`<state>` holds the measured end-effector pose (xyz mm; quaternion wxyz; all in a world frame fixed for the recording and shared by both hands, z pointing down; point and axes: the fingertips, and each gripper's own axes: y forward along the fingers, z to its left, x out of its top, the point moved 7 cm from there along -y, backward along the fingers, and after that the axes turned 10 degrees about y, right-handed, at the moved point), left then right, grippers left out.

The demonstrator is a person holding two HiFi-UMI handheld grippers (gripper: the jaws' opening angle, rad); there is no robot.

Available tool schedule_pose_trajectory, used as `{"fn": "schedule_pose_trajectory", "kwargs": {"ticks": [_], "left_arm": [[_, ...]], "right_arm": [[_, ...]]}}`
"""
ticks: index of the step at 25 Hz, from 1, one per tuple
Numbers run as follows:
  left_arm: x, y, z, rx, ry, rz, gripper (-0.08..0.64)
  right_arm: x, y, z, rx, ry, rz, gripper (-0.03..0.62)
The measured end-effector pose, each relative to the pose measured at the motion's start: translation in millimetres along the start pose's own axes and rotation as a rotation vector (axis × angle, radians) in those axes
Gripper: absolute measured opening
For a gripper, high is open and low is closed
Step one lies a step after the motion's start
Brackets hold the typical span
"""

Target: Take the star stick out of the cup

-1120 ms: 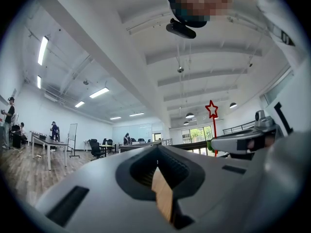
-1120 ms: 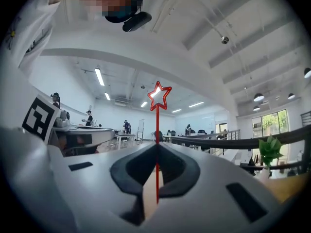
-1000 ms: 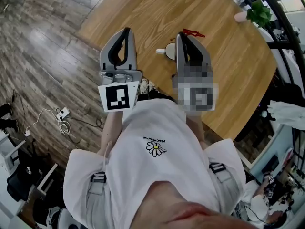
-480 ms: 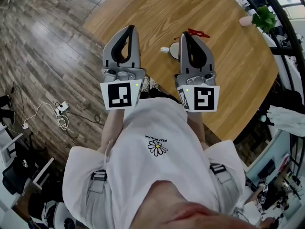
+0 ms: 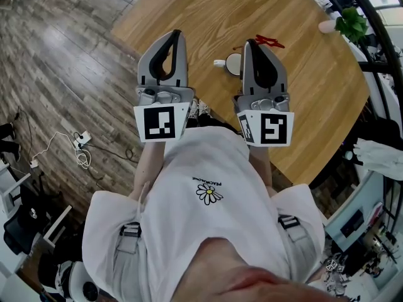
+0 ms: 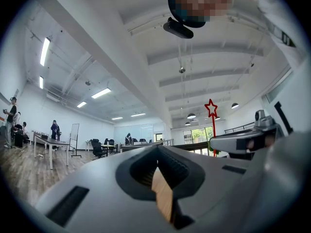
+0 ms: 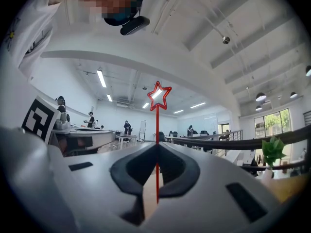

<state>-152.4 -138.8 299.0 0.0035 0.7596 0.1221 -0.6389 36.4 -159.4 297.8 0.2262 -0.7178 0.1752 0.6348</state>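
My right gripper (image 7: 157, 145) is pinched tight on the star stick (image 7: 157, 130). The jaws meet on the thin red shaft low down, and the open star stands well above their tips. In the head view the star pokes out past the gripper's nose, while the white cup (image 5: 233, 63) sits on the wooden table (image 5: 208, 11) just to the left of that nose. The shaft's lower end shows free in the gap behind my pads, so I judge the stick is out of the cup or very nearly so (the gripper body hides the stretch between stick and rim, so I cannot be sure). My left gripper (image 6: 158, 148) is pressed together on nothing and hangs beside the right one, well apart from the cup.

I expect the stick to weigh almost nothing. It is a slim rod with a hollow outline of a star on top, probably light plastic or wire. It should be stiff enough to stand upright from a low grip, but it would bend or snap under a sideways knock. A round, smooth shaft can twist or slide between flat pads, so the place to hold it is the straight shaft. The star's thin outline could deform there. A firm, steady pinch should do.
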Motion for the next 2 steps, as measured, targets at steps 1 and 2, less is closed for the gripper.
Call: {"fn": "schedule_pose_trajectory", "kwargs": {"ticks": [1, 2], "left_arm": [[-0.5, 0.3, 0.0, -0.002, 0.001, 0.0, 0.015], [-1.0, 0.6, 0.0, -0.003, 0.002, 0.0, 0.015]], "right_arm": [[-0.4, 0.2, -0.4, -0.001, 0.002, -0.001, 0.009], [-0.9, 0.5, -0.7, -0.001, 0.005, -0.002, 0.011]]}}
